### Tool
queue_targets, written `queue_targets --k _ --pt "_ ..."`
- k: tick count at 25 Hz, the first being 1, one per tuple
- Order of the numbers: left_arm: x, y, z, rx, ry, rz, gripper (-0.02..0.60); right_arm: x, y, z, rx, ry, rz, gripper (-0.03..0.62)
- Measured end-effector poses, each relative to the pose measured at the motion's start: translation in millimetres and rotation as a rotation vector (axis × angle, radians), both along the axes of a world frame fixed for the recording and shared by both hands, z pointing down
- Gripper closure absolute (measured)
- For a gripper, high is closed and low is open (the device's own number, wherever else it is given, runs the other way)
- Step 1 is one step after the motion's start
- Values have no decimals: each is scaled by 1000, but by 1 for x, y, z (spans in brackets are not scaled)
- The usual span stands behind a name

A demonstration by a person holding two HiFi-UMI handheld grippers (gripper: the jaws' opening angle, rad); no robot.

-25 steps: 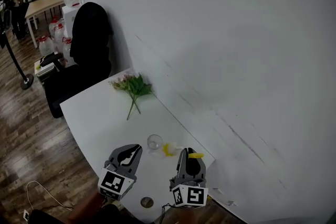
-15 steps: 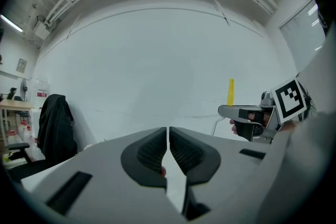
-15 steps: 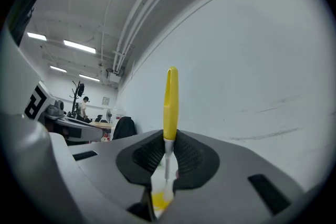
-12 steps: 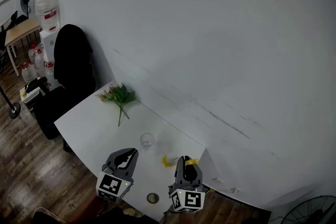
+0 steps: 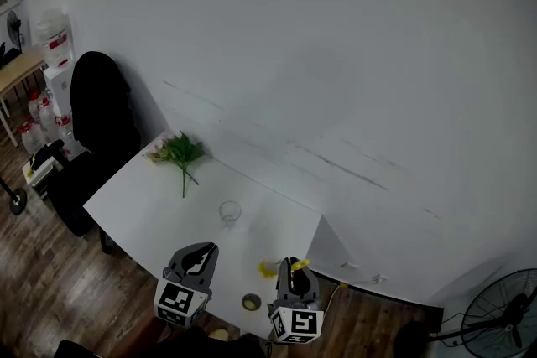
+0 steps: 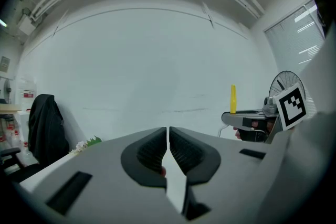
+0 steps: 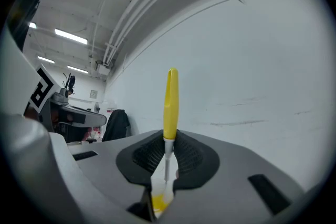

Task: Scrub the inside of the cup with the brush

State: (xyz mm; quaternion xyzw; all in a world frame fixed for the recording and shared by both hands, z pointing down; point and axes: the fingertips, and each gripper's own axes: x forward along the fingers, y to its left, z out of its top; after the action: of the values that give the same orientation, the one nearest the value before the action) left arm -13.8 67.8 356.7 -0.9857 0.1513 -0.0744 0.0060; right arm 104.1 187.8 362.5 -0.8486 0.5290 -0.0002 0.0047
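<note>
A clear cup [image 5: 229, 212] stands upright on the white table [image 5: 143, 197], past both grippers. My right gripper [image 5: 293, 267] [image 7: 169, 147] hovers near the table's front edge, shut on the brush [image 7: 171, 99]. Its yellow handle sticks up between the jaws and its yellow head [image 5: 268, 269] hangs to the left, clear of the cup. My left gripper [image 5: 200, 252] [image 6: 168, 136] is level with it on the left, shut with nothing between its jaws. The left gripper view shows the right gripper [image 6: 251, 118] and the yellow handle [image 6: 233, 98], but not the cup.
A bunch of flowers [image 5: 179, 151] lies at the table's far left end. A small round object [image 5: 251, 302] sits at the front edge between the grippers. A chair draped in black [image 5: 96, 109] stands left of the table, a fan [image 5: 495, 323] at lower right, a white wall behind.
Both grippers have drawn back from the cup toward the table's front edge; the brush head, which was beside the cup, is now well short of it. The head view has shifted.
</note>
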Motion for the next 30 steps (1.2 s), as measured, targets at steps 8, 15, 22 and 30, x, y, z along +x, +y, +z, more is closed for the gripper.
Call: queue_targets --k 8,15,22,30 --pt "-3 20 9 -11 -17 52 548 -15 21 13 -25 -15 32 533" --pt "-2 22 6 -1 -10 54 546 -15 24 11 -19 -8 34 533" --pt "1 22 8 -3 -17 53 546 -12 25 9 -14 -5 40 533" --pt "1 24 10 -13 -24 50 546 -12 25 6 -11 -2 37 533"
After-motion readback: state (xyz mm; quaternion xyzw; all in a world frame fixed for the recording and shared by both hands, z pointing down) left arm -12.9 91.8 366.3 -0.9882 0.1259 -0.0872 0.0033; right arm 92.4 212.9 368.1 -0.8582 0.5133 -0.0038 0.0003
